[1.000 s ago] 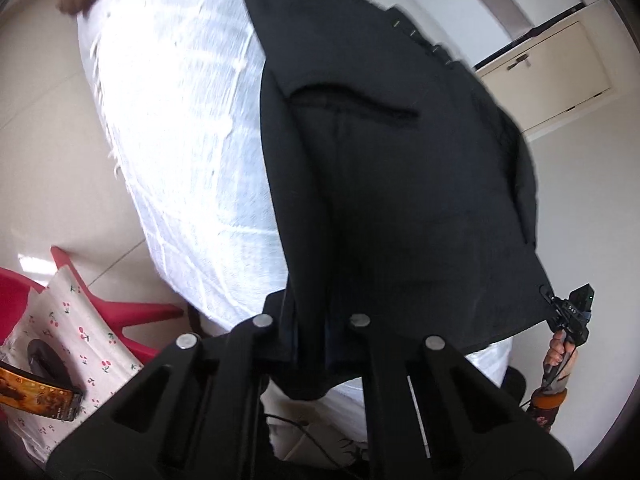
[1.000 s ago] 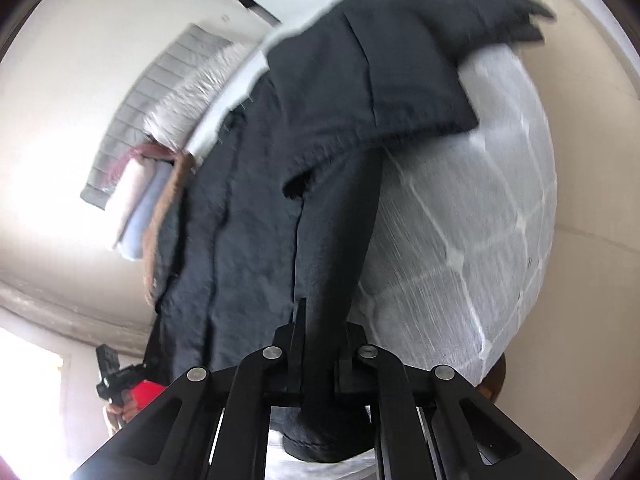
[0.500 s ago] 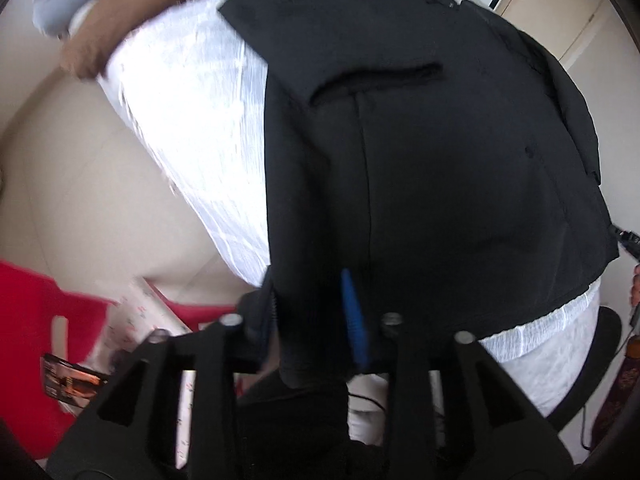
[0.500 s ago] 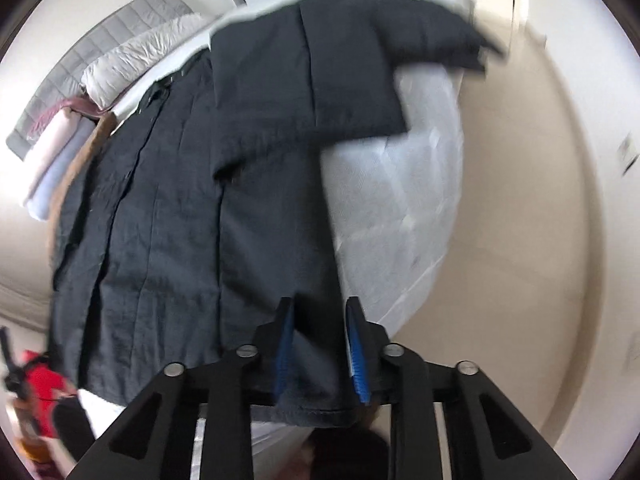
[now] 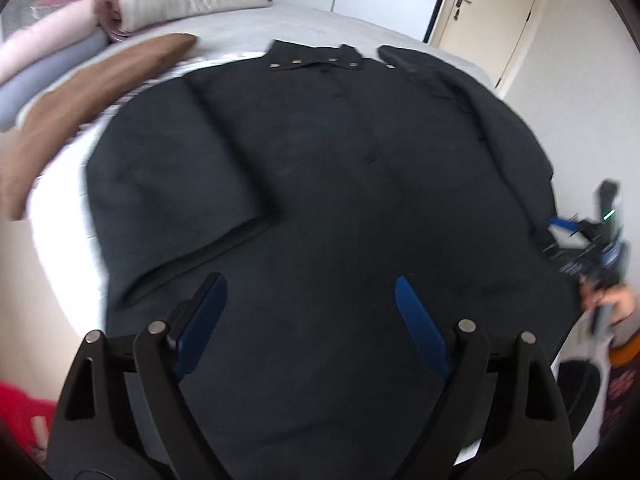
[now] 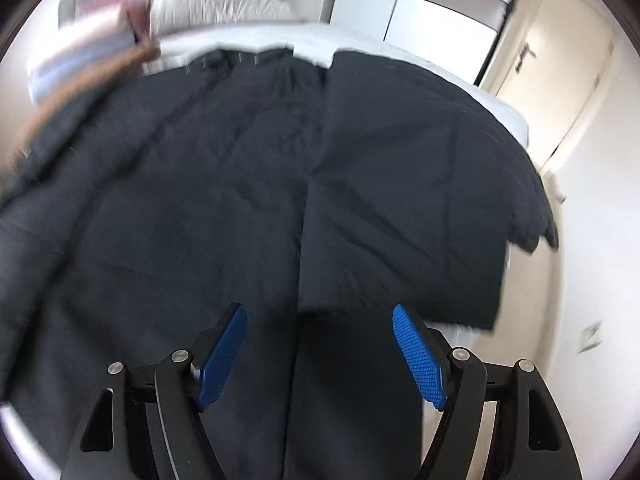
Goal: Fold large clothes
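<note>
**Q:** Bedroom, with a white bed [image 5: 60,216] as the work surface: where is the garment?

**A:** A black shirt [image 5: 340,184] lies spread flat over most of the bed, its near hem at the bed's near edge under both my tools. Folded bedding [image 5: 48,68] and a brown cloth [image 5: 84,96] sit at the far left, a door [image 5: 504,12] far right.

**Q:** State of the jaws?

**A:** My left gripper [image 5: 310,304] has its jaws spread wide over the near hem, nothing between them. My right gripper [image 6: 318,334], seen in the right wrist view, is likewise spread and empty over the hem.

**Q:** Which way does the shirt point?

**A:** Collar [image 5: 316,58] far, hem near; the long axis runs near to far. One sleeve [image 5: 176,184] lies folded in over the left side; the other [image 6: 436,200] lies over the right side, its cuff past the bed's right edge.

**Q:** How should the step be done well?

**A:** I judge the next fold brings hem towards collar. I would pinch both hem corners level, catch every layer, and lift evenly so the sleeves stay put. Blur limits finer detail.
</note>
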`<state>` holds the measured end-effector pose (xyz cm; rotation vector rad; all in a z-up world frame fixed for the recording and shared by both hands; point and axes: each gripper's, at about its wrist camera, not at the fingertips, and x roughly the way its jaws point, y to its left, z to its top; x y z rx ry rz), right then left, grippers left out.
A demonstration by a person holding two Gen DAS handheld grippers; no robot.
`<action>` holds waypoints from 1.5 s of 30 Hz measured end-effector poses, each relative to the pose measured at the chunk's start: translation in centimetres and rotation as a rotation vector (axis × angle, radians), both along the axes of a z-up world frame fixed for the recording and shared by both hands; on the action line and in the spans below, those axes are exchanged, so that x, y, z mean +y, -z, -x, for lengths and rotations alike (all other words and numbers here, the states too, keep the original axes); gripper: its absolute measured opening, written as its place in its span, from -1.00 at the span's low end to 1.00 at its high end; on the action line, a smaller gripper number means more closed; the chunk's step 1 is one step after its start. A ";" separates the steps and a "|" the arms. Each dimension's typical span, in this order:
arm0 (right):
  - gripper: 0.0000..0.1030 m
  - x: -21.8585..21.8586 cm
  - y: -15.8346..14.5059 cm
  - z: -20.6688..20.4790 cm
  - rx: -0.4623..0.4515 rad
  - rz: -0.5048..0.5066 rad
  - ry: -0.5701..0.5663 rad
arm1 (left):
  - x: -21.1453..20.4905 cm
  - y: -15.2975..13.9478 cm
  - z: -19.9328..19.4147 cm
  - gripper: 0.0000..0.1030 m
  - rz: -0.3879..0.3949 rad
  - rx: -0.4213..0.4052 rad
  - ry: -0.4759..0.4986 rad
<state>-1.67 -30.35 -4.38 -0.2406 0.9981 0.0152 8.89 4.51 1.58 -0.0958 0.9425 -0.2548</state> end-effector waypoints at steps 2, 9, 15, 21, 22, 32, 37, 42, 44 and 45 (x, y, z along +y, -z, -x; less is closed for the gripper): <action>0.48 0.4 1.7 -1.8 -0.015 0.073 0.024 | -2.0 0.8 -0.8 0.68 0.042 -0.032 0.009; -0.73 -2.1 -0.3 -4.2 -0.046 0.068 0.108 | -6.5 1.0 -1.8 0.68 0.047 -0.101 0.067; -0.78 -6.5 -10.8 -7.3 -0.242 0.219 0.225 | -8.6 2.3 -4.6 0.68 0.104 -0.026 0.030; -0.80 -13.3 -18.7 -13.4 -0.356 0.386 0.440 | -10.7 4.3 -6.0 0.68 0.126 0.034 0.049; -0.80 -14.3 -19.3 -14.7 -0.359 0.412 0.470 | -11.0 4.8 -6.4 0.68 0.121 0.038 0.052; -0.77 -21.8 -15.9 -26.4 -0.207 0.620 0.633 | -12.9 7.0 -8.0 0.68 0.076 0.054 0.081; -0.29 -25.2 -12.1 -28.4 -0.089 0.730 0.789 | -12.7 7.1 -8.1 0.68 0.072 0.056 0.070; 0.04 -24.8 -12.4 -27.4 -0.114 0.688 0.796 | -12.8 7.0 -8.1 0.68 0.045 0.056 0.063; 0.09 -23.9 -13.1 -26.2 -0.145 0.599 0.749 | -12.7 6.8 -8.2 0.68 0.032 0.060 0.052; 0.16 -22.8 -13.6 -25.5 -0.161 0.535 0.712 | -12.6 6.7 -8.1 0.68 0.018 0.060 0.040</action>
